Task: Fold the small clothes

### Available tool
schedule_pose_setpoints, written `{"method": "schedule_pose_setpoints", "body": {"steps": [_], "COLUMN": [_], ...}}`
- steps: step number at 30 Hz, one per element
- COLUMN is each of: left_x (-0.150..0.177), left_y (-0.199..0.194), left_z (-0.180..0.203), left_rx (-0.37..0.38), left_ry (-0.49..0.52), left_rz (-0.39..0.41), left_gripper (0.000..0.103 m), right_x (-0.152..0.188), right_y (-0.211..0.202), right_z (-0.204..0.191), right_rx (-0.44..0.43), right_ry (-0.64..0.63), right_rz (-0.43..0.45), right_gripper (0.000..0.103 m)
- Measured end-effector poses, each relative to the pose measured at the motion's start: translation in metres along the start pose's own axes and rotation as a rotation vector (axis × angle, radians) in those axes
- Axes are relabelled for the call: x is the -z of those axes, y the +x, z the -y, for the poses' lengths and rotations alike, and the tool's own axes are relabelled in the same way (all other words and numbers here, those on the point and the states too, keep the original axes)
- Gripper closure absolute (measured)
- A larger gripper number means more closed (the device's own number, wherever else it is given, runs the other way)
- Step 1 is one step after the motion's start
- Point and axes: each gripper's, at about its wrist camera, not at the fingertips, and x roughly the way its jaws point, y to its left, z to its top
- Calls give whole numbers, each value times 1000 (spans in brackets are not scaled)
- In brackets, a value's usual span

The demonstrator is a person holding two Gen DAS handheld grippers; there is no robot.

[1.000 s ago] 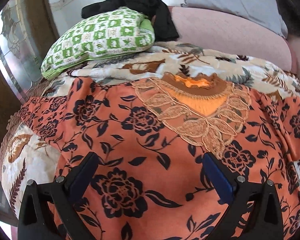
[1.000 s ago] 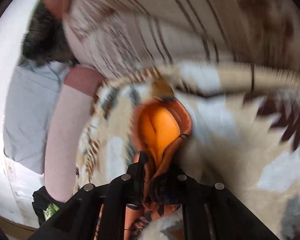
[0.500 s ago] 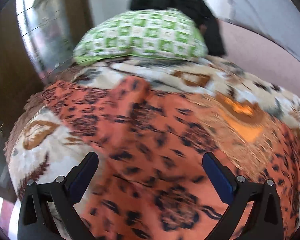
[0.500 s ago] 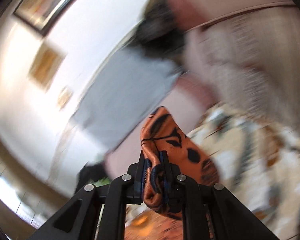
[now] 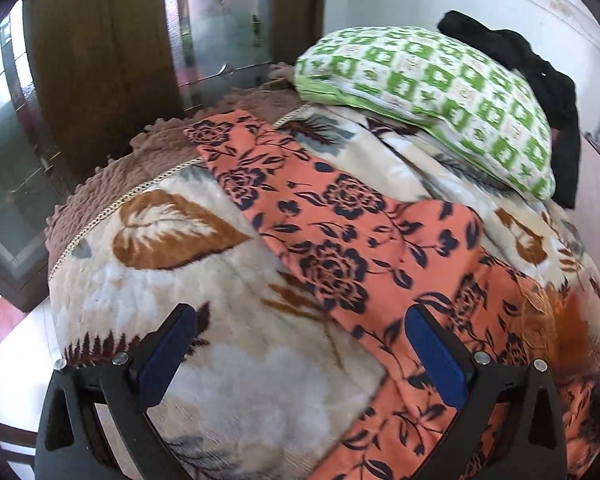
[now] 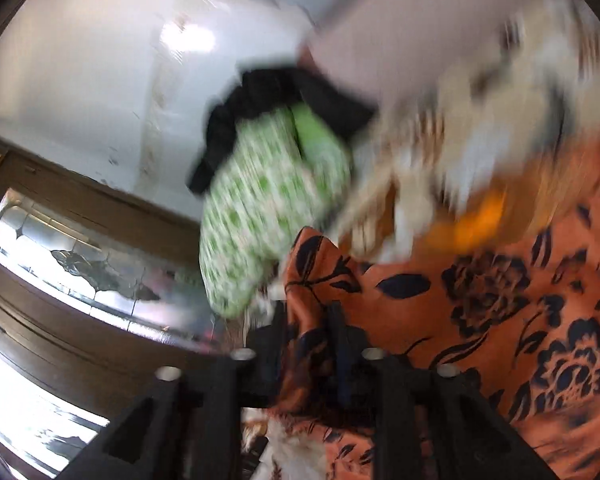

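Observation:
An orange garment with dark blue flowers lies spread on a bed; its sleeve (image 5: 340, 240) runs diagonally toward the far left corner. My left gripper (image 5: 300, 312) hovers open above the sleeve's near edge and the blanket (image 5: 160, 280), with nothing held. In the blurred right wrist view, my right gripper (image 6: 310, 312) has a bunched fold of the same garment (image 6: 500, 300) between its fingers; the jaws are opening, but the pads still look pressed on the cloth. The embroidered orange neckline (image 5: 548, 320) shows at the right.
A green-and-white checked pillow (image 5: 440, 92) lies at the head of the bed with a black cloth (image 5: 540, 60) behind it. A brown fringed cover (image 5: 140, 152) edges the bed's left corner. A wooden door with glass panels (image 5: 220, 20) stands beyond.
My left gripper swung left from the garment's chest to its sleeve and the bed corner. My right gripper swept the held fold fast across toward the pillow, and its fingers stand slightly wider.

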Motion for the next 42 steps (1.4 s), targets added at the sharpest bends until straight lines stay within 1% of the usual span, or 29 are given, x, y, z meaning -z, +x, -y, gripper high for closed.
{"method": "schedule_pose_setpoints", "body": {"steps": [1, 3, 4, 5, 7, 8, 10, 12, 14, 16, 17, 19, 20, 21, 22, 23, 24, 25, 26, 27, 30, 32, 33, 35, 37, 38, 39, 41, 42], "left_x": [-1, -1, 0, 0, 2, 3, 6, 10, 13, 16, 18, 29, 33, 38, 41, 44, 47, 49, 51, 52, 55, 58, 60, 62, 62, 60, 60, 60, 60], "left_y": [1, 2, 1, 1, -2, -4, -6, -6, -6, -5, -5, 0, 5, 11, 18, 23, 30, 36, 39, 41, 39, 38, 38, 41, 43, 44, 44, 43, 43], "left_z": [0, 1, 3, 5, 11, 15, 25, 35, 51, 75, 85, 110, 119, 127, 133, 136, 140, 144, 146, 150, 160, 168, 169, 172, 171, 169, 168, 166, 165], "left_rx": [3, 11, 14, 23, 55, 74, 139, 221, 289, 330, 330, 295, 277, 257, 252, 258, 273, 297, 320, 342, 360, 388, 385, 373, 386, 395, 402, 413, 423], "left_ry": [0, 8, 14, 20, 37, 49, 67, 74, 107, 179, 214, 319, 357, 393, 418, 429, 437, 439, 439, 439, 454, 464, 469, 478, 464, 455, 450, 442, 433], "left_rz": [-4, -12, -14, -15, -14, -13, -20, -35, -44, -38, -28, 2, 2, -8, -30, -52, -85, -114, -125, -131, -139, -143, -144, -141, -137, -135, -132, -125, -124], "left_gripper": [0, 0, 0, 0, 0, 0, 0, 0, 0, 0, 0, 1, 2, 10, 25, 34, 52, 63, 64, 64, 64, 63, 58, 58, 58, 60, 67, 72, 78], "right_x": [11, 35, 43, 50, 48, 47, 41, 33, 29, 27, 26, 24, 22, 19, 15, 10, 3, -5, -12, -17, -28, -34, -36, -37, -36, -34, -33, -31, -30], "right_y": [13, 39, 47, 47, 34, 15, -21, -63, -96, -125, -141, -158, -165, -173, -182, -193, -200, -204, -208, -211, -215, -209, -205, -192, -181, -174, -168, -153, -150], "right_z": [13, 36, 39, 36, 28, 20, 11, 10, 18, 38, 52, 79, 93, 106, 122, 138, 153, 165, 172, 174, 175, 180, 182, 186, 192, 194, 196, 201, 204], "right_rx": [-18, -87, -124, -136, -146, -138, -89, 14, 87, 148, 169, 203, 217, 220, 220, 224, 228, 212, 182, 179, 222, 197, 206, 228, 226, 235, 259, 326, 326], "right_ry": [55, 178, 193, 175, 86, 20, -106, -218, -275, -284, -273, -241, -217, -189, -149, -93, -26, 34, 66, 65, 40, 45, 39, 35, 50, 49, 42, 38, 41], "right_rz": [-45, -121, -151, -156, -143, -126, -57, 23, 73, 111, 123, 146, 165, 183, 206, 229, 243, 246, 251, 264, 289, 274, 269, 249, 212, 193, 170, 112, 105], "right_gripper": [11, 8, 8, 8, 8, 8, 9, 10, 10, 15, 22, 30, 41, 55, 61, 65, 65, 65, 65, 65, 65, 65, 65, 65, 65, 65, 65, 66, 66]}}
